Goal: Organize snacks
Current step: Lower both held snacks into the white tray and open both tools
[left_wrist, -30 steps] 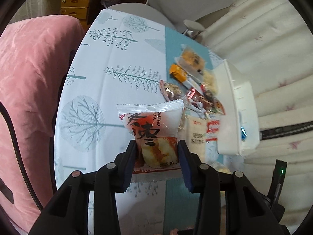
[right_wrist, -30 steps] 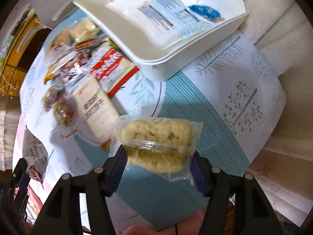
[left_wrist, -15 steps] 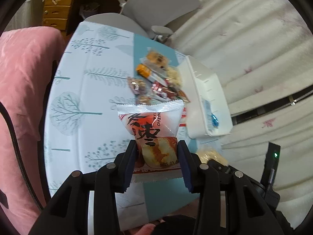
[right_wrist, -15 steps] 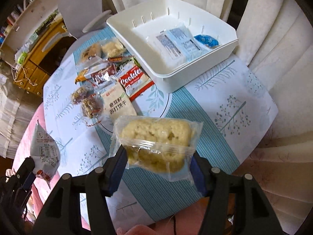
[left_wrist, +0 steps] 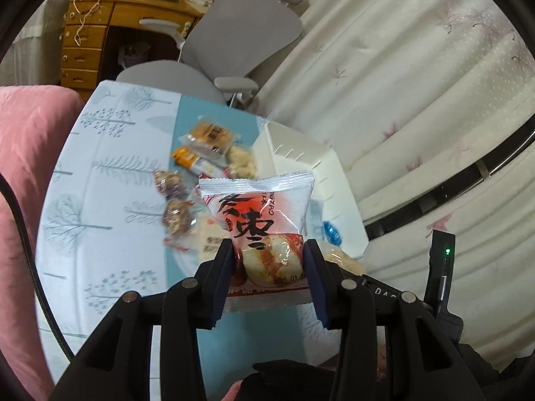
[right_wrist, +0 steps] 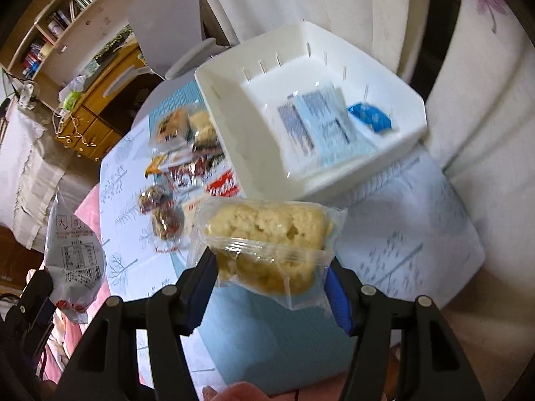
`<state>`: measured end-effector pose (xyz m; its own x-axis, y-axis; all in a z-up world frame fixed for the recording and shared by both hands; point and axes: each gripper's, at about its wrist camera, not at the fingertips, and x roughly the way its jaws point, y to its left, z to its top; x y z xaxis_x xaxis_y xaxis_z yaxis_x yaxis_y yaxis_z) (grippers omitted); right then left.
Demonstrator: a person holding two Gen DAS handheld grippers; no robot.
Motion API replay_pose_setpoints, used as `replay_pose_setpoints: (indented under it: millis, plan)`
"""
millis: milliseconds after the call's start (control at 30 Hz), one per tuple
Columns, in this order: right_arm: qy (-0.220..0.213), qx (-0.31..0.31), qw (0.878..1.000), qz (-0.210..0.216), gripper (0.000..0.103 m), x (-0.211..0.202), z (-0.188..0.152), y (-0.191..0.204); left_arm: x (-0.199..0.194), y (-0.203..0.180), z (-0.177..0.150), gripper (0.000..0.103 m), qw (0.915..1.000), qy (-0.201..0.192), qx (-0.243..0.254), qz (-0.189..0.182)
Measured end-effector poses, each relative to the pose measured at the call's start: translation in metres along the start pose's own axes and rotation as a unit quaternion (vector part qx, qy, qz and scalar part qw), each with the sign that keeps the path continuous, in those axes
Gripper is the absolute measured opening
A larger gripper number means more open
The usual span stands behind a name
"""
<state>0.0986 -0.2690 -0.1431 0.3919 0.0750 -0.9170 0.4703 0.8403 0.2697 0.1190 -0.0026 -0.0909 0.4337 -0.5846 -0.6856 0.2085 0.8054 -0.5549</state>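
Note:
My left gripper (left_wrist: 269, 264) is shut on a red and white snack packet (left_wrist: 259, 224), held up above the table. In the right wrist view that same packet (right_wrist: 75, 254) shows its grey back at the far left. My right gripper (right_wrist: 271, 275) is shut on a clear-wrapped pale rice cake (right_wrist: 271, 237), lifted over the near part of the table. The white bin (right_wrist: 334, 177) stands beyond it, holding a light blue packet (right_wrist: 321, 127) and a small blue one (right_wrist: 369, 117). In the left wrist view the bin (left_wrist: 294, 147) lies right of the held packet.
Several loose snacks (right_wrist: 180, 153) lie in a row left of the bin on the tree-print tablecloth (right_wrist: 401, 234). A grey office chair (left_wrist: 234, 36) and a wooden drawer unit (left_wrist: 83, 46) stand behind the table. Pink bedding (left_wrist: 23, 153) is at the left, curtains (left_wrist: 401, 83) at the right.
Both grippers have risen away from the table with their packets still held. The table and bin now look smaller and farther, and more of the room shows.

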Motion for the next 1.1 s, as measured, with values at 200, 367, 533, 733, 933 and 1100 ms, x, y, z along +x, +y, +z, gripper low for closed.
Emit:
replay_pose_setpoints:
  millis: [200, 367, 533, 733, 933, 1100]
  plan:
    - [-0.004, -0.021, 0.999, 0.026, 0.061, 0.0, 0.038, -0.033, 0.027, -0.039, 0.0, 0.041, 0.9994, -0.024, -0.02, 0.017]
    - [-0.014, -0.054, 0.998, 0.037, 0.061, -0.004, 0.068, -0.056, 0.051, -0.066, -0.001, 0.041, 0.9982, -0.04, -0.038, 0.024]
    - [-0.033, -0.105, 0.993, 0.042, 0.061, -0.011, 0.09, -0.071, 0.081, -0.098, -0.002, 0.041, 0.9986, -0.032, -0.038, 0.02]
    - [-0.039, -0.146, 0.986, 0.064, 0.064, -0.012, 0.105, -0.083, 0.116, -0.132, 0.002, 0.041, 0.9998, -0.015, -0.015, 0.006]
    - [0.0, -0.127, 0.99, 0.07, 0.069, 0.001, 0.112, -0.108, 0.134, -0.156, 0.0, 0.076, 0.9999, -0.001, 0.007, 0.016]
    - [0.009, -0.106, 0.991, 0.076, 0.069, 0.004, 0.113, -0.124, 0.139, -0.155, -0.003, 0.076, 0.9996, 0.008, -0.004, 0.027]
